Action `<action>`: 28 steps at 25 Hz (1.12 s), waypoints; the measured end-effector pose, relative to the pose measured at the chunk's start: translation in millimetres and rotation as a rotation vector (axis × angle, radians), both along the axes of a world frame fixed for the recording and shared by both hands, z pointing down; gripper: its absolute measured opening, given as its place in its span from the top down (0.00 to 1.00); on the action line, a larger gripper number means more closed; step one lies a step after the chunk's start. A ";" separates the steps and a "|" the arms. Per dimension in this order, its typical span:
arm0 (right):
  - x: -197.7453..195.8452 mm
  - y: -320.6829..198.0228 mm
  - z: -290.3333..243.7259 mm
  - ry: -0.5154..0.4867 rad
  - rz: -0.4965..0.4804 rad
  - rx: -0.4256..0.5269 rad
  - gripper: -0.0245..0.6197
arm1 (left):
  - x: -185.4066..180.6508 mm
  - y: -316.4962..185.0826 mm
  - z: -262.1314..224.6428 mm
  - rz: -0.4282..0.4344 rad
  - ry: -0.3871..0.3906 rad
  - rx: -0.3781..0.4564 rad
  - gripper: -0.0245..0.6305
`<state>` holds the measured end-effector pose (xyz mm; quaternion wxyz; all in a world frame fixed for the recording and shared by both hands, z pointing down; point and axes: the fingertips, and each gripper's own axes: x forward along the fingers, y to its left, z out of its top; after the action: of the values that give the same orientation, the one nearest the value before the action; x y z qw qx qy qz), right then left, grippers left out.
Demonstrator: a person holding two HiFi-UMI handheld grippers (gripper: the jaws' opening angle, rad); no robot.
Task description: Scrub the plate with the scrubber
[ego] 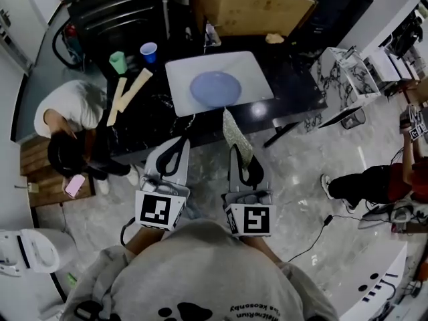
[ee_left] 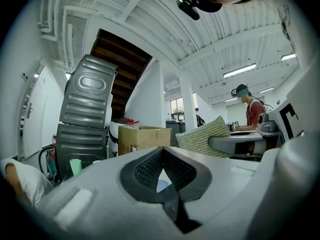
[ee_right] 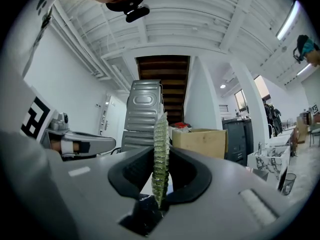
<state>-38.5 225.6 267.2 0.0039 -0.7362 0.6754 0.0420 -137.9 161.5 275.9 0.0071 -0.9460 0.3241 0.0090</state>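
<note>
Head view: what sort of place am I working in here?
Likely an open lab or workshop, not a home kitchen: a black table, a cardboard box, a cable across the floor, other people nearby.

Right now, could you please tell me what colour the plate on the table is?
The plate is pale blue, clearest in the head view.

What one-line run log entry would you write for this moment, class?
left gripper: shut, empty | right gripper: shut on scrubber | plate: on white tray, scrubber not touching it | scrubbing: not begun
</note>
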 end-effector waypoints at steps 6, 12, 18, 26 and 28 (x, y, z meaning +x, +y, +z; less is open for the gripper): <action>9.2 -45.1 11.0 0.034 0.060 -0.034 0.85 | 12.8 -51.6 7.4 0.067 0.010 -0.022 0.95; 4.3 -72.2 13.7 0.048 0.081 -0.052 0.85 | 13.8 -80.3 16.3 0.108 0.014 -0.049 0.95; -2.2 -93.9 14.1 0.068 0.059 -0.055 0.85 | 5.4 -102.7 25.4 0.091 0.020 -0.078 0.95; 7.4 -125.6 17.4 0.076 -0.005 -0.036 0.85 | 10.4 -130.1 35.5 0.026 0.020 -0.094 0.95; 13.1 -138.1 18.5 0.088 -0.029 -0.030 0.85 | 16.0 -138.6 38.2 0.007 0.015 -0.094 0.95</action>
<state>-25.4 87.5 285.7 -0.0360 -0.7239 0.6860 0.0642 -121.9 22.9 314.1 -0.0400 -0.9463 0.3207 0.0010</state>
